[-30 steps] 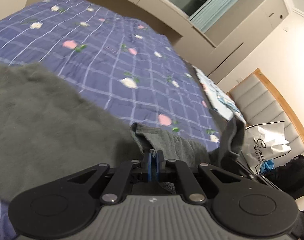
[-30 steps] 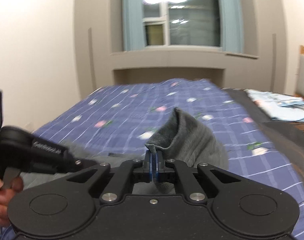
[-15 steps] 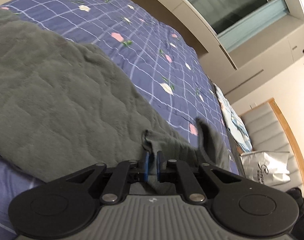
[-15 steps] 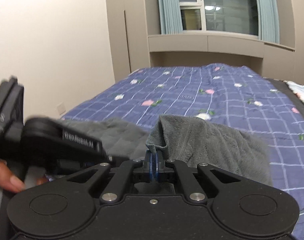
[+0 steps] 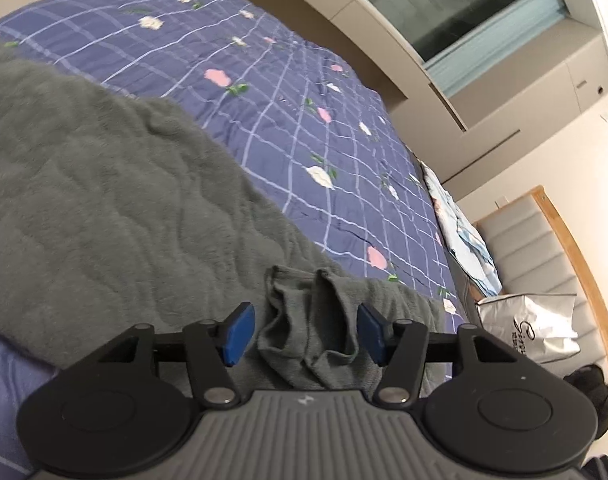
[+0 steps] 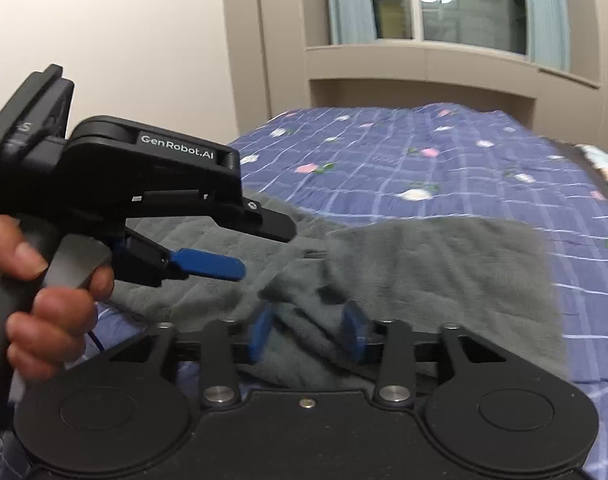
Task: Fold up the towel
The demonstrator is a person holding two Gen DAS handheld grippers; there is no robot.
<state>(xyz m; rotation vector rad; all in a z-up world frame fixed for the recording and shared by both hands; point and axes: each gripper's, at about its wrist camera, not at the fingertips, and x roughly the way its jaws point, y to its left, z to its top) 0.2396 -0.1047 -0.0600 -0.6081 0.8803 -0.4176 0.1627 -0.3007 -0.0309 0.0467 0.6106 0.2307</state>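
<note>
The bed [image 5: 288, 128], under a blue checked floral cover, is taken up on its near side by the grey towel [image 5: 116, 208], which is laid flat there with its nearest corners bunched. Plenty of bare cover is seen beyond the towel's far edge and toward the headboard, so open room for moving is offered ahead; the near edge of the bed lies just under both tools, and little room is left there.

The main risk is judged to be the released corners. The left gripper [image 5: 300, 334] is seen with its jaws opening, a crumpled corner standing loose between the blue pads without being pressed. The right gripper [image 6: 308, 332] is likewise opening, its blurred pads set either side of a ridge of towel, apparently no longer clamped on it. If the tools are drawn back low, cloth could be snagged and the fold dragged out of line. The bunched corners may also spring open, leaving the edges uneven. The left hand [image 6: 44, 280] and its tool are held close to the right gripper, so a knock between them is possible.
</note>
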